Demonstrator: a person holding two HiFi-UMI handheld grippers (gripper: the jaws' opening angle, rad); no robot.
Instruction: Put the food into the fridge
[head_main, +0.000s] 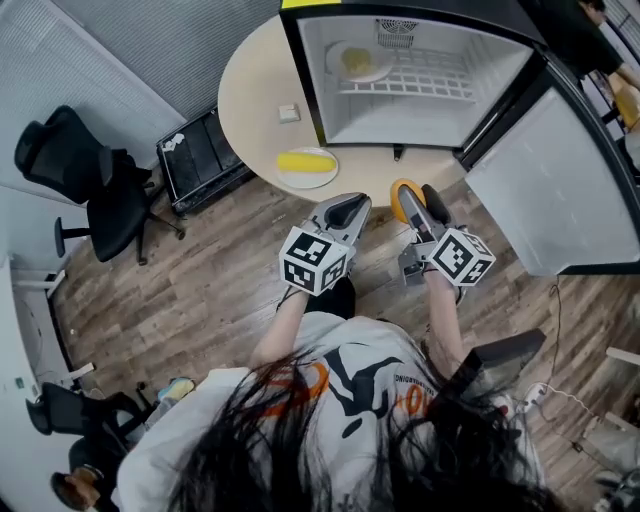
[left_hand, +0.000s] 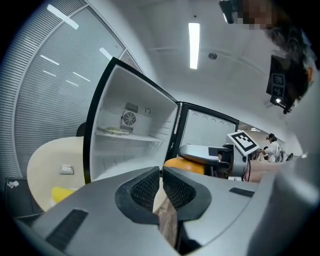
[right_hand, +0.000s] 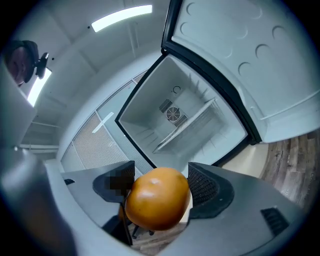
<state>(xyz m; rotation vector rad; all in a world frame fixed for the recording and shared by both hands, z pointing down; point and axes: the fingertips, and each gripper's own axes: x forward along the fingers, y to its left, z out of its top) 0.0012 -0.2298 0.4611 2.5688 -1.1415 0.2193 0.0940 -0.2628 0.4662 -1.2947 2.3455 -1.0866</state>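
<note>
Round beige table (head_main: 250, 90) carries a small black fridge with white lining (head_main: 400, 118); its white-faced door (head_main: 560, 190) is swung wide to the right and the opening faces the person; inside, on the white wire shelf (head_main: 430, 82), a pale plate with a yellow piece of food (head_main: 358, 62) sits at the left; on the table before the fridge's left corner, a white plate with a long yellow food item (head_main: 307, 165); a small white square object (head_main: 288, 113) lies apart from it, near the fridge's left wall; black office chair (head_main: 90, 195) and black open crate (head_main: 205, 160) stand on the wood-plank floor (head_main: 200, 290) left of the table; left gripper (head_main: 347, 209) is held low just off the table edge, its ribbed pads pressed together; right gripper (head_main: 415, 198) is just beside it, jaws pinching a smooth round orange fruit (right_hand: 156, 197) from both sides; the fruit is glossy, evenly coloured and bulges past the pads, held in the air outside the fridge, below its open front
</note>
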